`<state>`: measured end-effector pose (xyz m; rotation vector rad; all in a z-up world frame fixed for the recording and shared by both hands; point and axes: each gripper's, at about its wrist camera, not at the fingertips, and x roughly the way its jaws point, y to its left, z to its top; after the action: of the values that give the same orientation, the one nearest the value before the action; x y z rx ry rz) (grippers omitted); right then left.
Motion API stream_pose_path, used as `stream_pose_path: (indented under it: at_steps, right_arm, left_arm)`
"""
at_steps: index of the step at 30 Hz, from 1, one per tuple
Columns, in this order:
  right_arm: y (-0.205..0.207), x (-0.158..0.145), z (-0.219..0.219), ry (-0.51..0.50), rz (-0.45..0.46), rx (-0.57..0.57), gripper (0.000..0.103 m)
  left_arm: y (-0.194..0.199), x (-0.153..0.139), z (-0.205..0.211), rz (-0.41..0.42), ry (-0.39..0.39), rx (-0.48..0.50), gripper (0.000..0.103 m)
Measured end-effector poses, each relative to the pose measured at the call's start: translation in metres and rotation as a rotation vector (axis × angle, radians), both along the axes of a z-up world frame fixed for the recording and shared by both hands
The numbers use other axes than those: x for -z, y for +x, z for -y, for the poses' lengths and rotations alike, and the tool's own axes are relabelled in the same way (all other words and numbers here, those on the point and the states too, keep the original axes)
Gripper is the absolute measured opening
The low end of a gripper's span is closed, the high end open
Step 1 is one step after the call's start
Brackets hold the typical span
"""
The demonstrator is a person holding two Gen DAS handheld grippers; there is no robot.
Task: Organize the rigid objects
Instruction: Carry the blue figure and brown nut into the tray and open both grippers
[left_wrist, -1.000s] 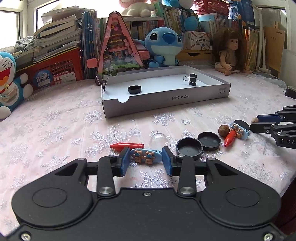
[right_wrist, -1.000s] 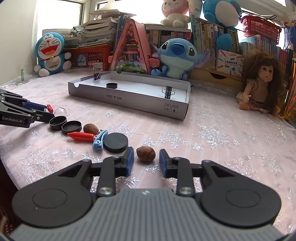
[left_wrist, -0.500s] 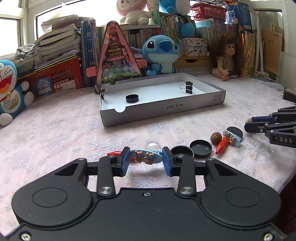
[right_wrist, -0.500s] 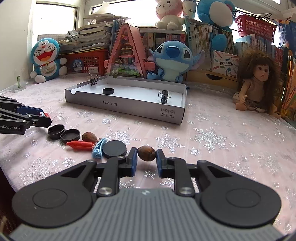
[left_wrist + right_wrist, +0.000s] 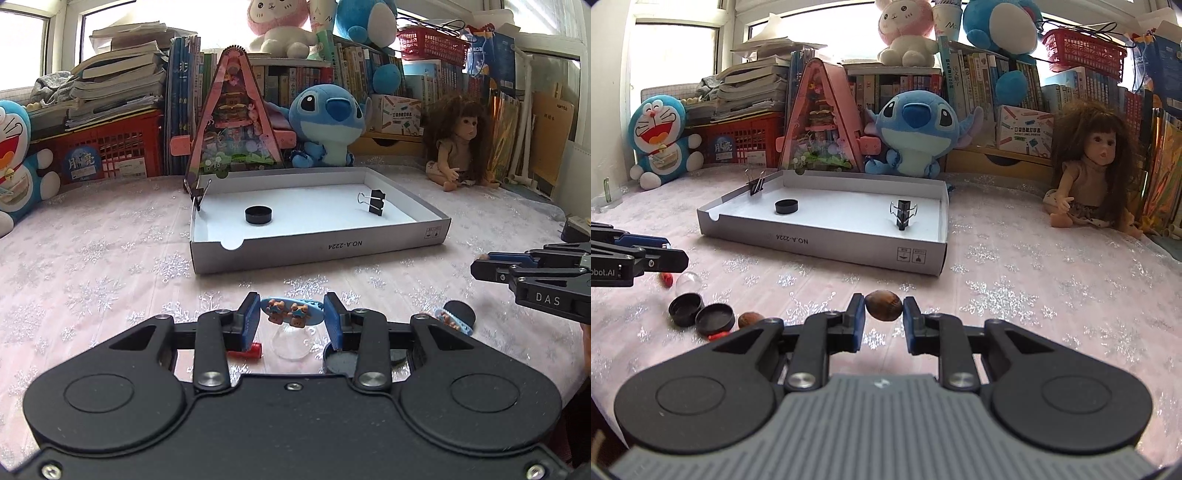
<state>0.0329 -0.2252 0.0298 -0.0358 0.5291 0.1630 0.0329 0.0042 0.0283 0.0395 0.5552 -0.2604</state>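
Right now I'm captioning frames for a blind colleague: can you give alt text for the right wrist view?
The right gripper holds a brown nut above a pink snowflake tablecloth. Ahead lies a shallow white box containing a black cap and binder clips; more caps lie at left.

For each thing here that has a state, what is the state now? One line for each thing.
left gripper: shut on the blue hair clip, held off the cloth
right gripper: shut on the brown nut
white box: open, no lid
binder clip: upright inside the box
black cap: lying inside the box
two black caps: lying on the cloth, open side up
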Motion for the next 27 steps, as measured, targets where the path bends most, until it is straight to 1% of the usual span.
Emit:
stream_pose_path:
  at_steps: [3,6,8,11,13,16,21,24,27]
  right_arm:
    - [0.017,-0.005,0.000,0.020,-0.006,0.016,0.027]
    - [0.034,-0.010,-0.002,0.023,-0.009,0.033,0.027]
    - [0.049,-0.013,0.000,0.049,-0.017,0.044,0.027]
    - [0.070,-0.018,0.004,0.093,-0.027,0.064,0.027]
    - [0.084,-0.020,0.006,0.119,-0.036,0.071,0.027]
    - [0.106,-0.020,0.006,0.150,-0.054,0.084,0.027]
    - [0.134,-0.015,0.004,0.157,-0.098,0.092,0.027]
    - [0.144,-0.009,0.003,0.194,-0.120,0.057,0.027]
    - [0.153,-0.004,-0.004,0.185,-0.122,0.036,0.027]
  left_arm:
    - [0.016,-0.005,0.006,-0.013,-0.025,-0.004,0.035]
    - [0.034,-0.013,0.012,-0.002,-0.041,-0.020,0.035]
    - [0.049,-0.019,0.013,-0.001,-0.061,-0.036,0.035]
    - [0.076,-0.025,0.011,-0.023,-0.107,-0.066,0.035]
    - [0.095,-0.027,0.010,-0.033,-0.124,-0.086,0.035]
    - [0.121,-0.025,0.014,-0.048,-0.117,-0.114,0.035]
    - [0.156,-0.015,0.023,-0.086,-0.076,-0.124,0.035]
    - [0.170,-0.005,0.024,-0.129,-0.085,-0.129,0.035]
    - [0.183,0.005,0.030,-0.161,-0.101,-0.140,0.035]
